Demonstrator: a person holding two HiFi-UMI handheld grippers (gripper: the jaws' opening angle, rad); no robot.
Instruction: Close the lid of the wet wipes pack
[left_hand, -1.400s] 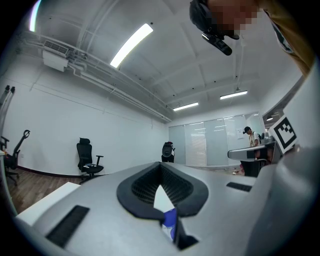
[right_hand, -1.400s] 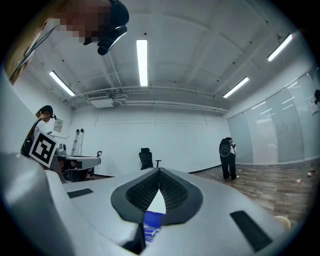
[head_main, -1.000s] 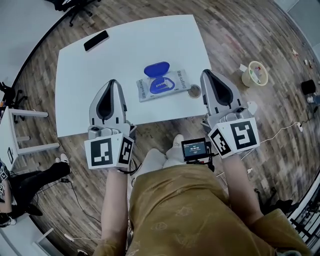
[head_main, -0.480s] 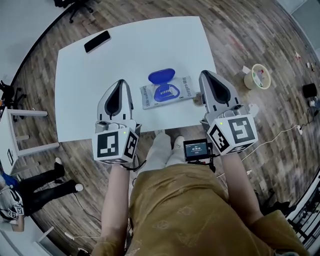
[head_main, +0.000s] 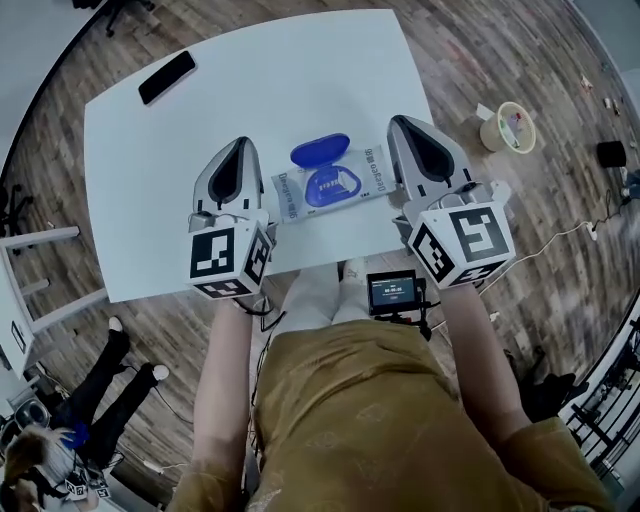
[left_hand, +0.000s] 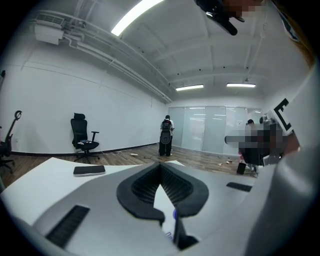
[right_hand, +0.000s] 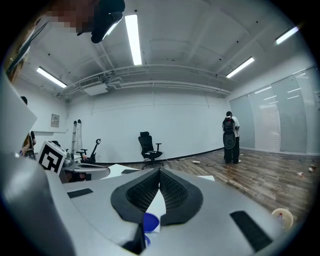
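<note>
Left gripper — grey shell, black ribbed pads. Jaws are brought together at the tips with nothing between them (only tabletop and a sliver of blue show through the gap lower down). The tip is just beside the pack's left end; whether it touches the tabletop cannot be told.

Right gripper — same build. Jaws are likewise closed and empty, and the tip is just beside the pack's right end.

Wet wipes pack — flat, rectangular, pale printed film. It lies flat between the two grippers on the near-middle of the table, with nothing holding it down.

Blue oval lid — plastic, hinged on the pack's far side and folded back flat onto the table. It is not yet shut, and the blue-rimmed opening is exposed.

White table — rectangular and smooth. A slim black phone lies well apart at the far left corner. A cream-coloured tape roll sits off on the wooden floor.

Hazards, as judged:
- The pack is probably light, so a push on the lid could slide it toward the near edge instead of folding the hinge, unless the other gripper pins it.
- A blunt closed tip may skid off the glossy lid.
- The lid lies flat, so getting under its far rim looks awkward.
- A lid folded over but pressed off-centre may not latch, and could spring open.
</note>
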